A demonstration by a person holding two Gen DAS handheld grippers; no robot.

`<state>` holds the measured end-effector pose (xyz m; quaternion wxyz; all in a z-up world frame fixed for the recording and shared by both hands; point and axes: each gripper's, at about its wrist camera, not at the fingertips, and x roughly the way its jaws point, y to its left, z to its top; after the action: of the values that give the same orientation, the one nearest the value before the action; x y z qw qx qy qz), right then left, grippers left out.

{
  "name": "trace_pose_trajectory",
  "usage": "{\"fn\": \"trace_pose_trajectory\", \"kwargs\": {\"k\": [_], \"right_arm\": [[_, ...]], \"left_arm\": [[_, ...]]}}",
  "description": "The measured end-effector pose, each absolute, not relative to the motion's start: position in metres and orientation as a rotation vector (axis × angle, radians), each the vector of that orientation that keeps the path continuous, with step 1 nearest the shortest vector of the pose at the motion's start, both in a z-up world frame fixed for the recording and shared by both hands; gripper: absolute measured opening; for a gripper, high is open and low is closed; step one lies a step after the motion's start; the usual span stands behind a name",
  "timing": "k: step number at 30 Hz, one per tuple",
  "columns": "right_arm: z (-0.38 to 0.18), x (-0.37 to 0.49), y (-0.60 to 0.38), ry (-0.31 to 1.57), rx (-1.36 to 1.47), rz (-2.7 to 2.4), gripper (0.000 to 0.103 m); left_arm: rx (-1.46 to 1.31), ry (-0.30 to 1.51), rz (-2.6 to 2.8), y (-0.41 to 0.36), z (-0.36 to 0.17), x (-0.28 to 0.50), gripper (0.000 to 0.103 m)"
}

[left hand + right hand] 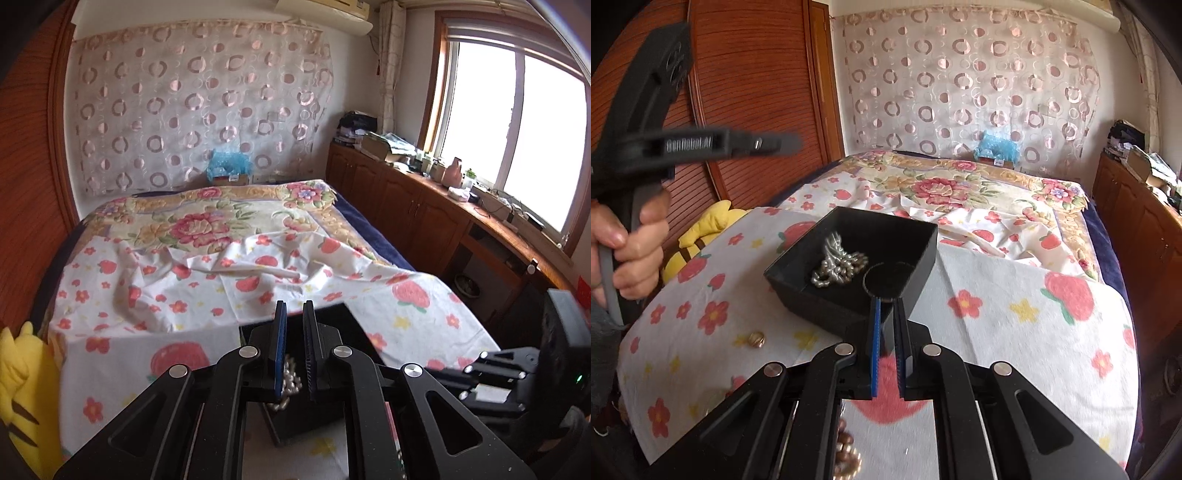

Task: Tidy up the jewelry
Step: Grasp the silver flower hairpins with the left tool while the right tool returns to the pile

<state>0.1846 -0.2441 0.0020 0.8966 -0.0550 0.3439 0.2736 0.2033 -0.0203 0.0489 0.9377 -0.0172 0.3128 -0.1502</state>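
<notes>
The fingers of the right gripper [887,310] are narrowed onto the near wall of a black jewelry box [923,254], pinching that wall between them; the box tilts, its near corner lifted off the strawberry-print cloth [1015,332] spread on the bed. The fingers of the left gripper [294,314] stand close together with a thin gap, raised above the box [354,325]; in the left wrist view a pearl necklace [290,384] shows between them lower down, but whether they touch it cannot be told.

Inside the box, the pearl necklace [836,267] lies heaped toward its left side, with a dark round ring-shaped item [888,280] just beside it, nearest the right fingers. A small gold piece [756,339] sits on the cloth left of the box, well apart from both grippers. Brown beads [846,448] lie on the cloth in front of the box, under the right gripper.

To do this step well, the box likely needs steadying level so the pearls do not slide out, with a firm but not twisting pinch on the thin wall, while the left gripper fetches loose pieces.
</notes>
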Motion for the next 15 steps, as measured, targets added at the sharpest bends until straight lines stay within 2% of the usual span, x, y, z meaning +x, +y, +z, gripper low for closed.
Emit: {"fn": "trace_pose_trajectory", "kwargs": {"k": [2,15], "right_arm": [[0.002,0.17,-0.248,0.707,-0.11,0.559,0.01],[-0.026,0.092,-0.254,0.737,-0.094,0.526,0.01]], "left_arm": [[-0.044,0.657,-0.307,-0.018,0.037,0.188,0.013],[-0.045,0.732,-0.324,-0.021,-0.021,0.086,0.013]]}}
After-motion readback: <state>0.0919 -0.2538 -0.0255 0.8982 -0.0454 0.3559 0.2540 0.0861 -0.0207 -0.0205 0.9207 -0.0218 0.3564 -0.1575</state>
